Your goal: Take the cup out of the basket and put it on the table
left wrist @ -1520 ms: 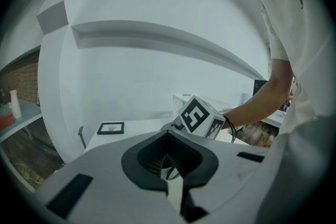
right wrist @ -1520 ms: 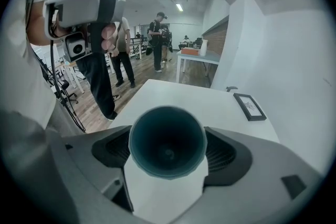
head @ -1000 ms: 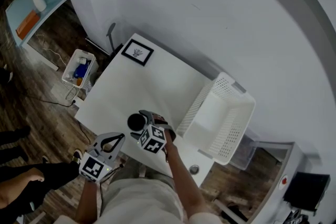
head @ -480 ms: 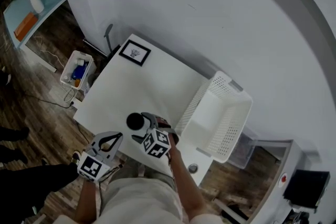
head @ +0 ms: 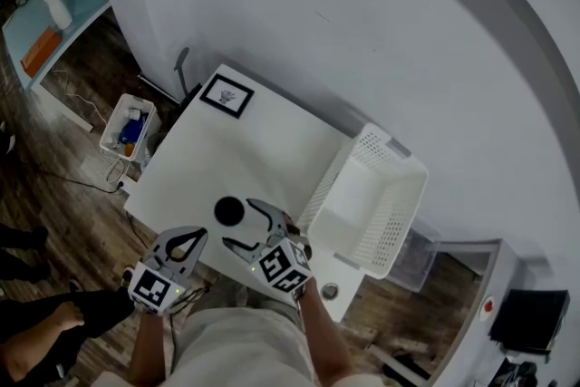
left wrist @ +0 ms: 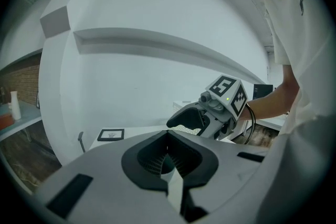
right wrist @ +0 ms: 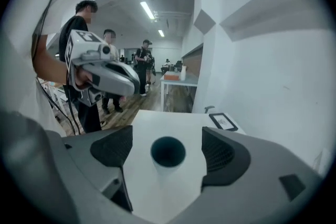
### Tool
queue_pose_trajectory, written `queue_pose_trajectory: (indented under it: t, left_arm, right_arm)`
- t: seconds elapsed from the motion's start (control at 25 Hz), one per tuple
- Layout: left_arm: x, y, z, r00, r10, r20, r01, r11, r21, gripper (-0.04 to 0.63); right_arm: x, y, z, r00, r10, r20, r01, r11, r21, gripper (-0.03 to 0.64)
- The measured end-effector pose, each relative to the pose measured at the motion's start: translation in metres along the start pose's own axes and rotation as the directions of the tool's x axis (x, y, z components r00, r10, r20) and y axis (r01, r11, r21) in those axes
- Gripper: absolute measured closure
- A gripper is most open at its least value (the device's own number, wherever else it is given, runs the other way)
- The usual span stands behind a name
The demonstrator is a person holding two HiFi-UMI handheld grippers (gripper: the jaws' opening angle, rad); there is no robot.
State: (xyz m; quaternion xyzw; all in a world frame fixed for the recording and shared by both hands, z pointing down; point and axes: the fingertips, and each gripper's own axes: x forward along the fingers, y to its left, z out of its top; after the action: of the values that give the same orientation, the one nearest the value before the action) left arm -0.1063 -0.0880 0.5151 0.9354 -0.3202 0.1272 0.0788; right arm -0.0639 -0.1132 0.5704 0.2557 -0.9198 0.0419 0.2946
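Note:
A white cup (head: pixel 229 211) with a dark inside stands upright on the white table (head: pixel 245 149), near its front edge. My right gripper (head: pixel 243 227) is open just behind it, a finger on either side of the cup. In the right gripper view the cup (right wrist: pixel 168 152) sits between the two pads (right wrist: pixel 112 147) with a gap on each side. My left gripper (head: pixel 188 239) hovers at the table's front left edge, shut on nothing, its tips meeting (left wrist: pixel 168 136). The white perforated basket (head: pixel 400 162) stands at the table's right end and looks bare inside.
A black-framed picture (head: pixel 227 95) lies at the table's far left corner. On the wooden floor to the left sits a small white bin (head: pixel 127 124) with a blue item. A white wall runs behind the table. People stand in the room beyond (right wrist: pixel 142 63).
My right gripper has drawn back toward me and its jaws now stand wider apart around the cup. The cup stays upright on the table. The left gripper has barely moved.

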Motion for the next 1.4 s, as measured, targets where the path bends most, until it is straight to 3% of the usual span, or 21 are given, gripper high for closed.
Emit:
queue_pose_trajectory:
  t: [0.16, 0.64, 0.88, 1.4]
  left_arm:
    - [-0.002, 0.000, 0.015, 0.999, -0.001, 0.043, 0.001, 1.000, -0.001, 0.594]
    - [-0.007, -0.011, 0.054, 0.990, -0.015, 0.142, 0.013, 1.000, 0.013, 0.594]
    - [-0.011, -0.011, 0.069, 0.985, -0.006, 0.173, 0.004, 1.000, 0.012, 0.594]
    - [-0.008, -0.013, 0.075, 0.982, -0.001, 0.187, -0.003, 1.000, 0.020, 0.594]
  right_arm:
    - [-0.028, -0.001, 0.034, 0.992, -0.025, 0.120, 0.023, 1.000, 0.018, 0.231]
    - [-0.087, -0.009, 0.080, 0.919, -0.167, 0.357, 0.151, 0.986, 0.072, 0.578]
    - [-0.095, -0.006, 0.086, 0.901, -0.176, 0.396, 0.147, 0.984, 0.102, 0.607]
    - [-0.097, -0.006, 0.081, 0.904, -0.179, 0.387, 0.155, 0.983, 0.094, 0.607]
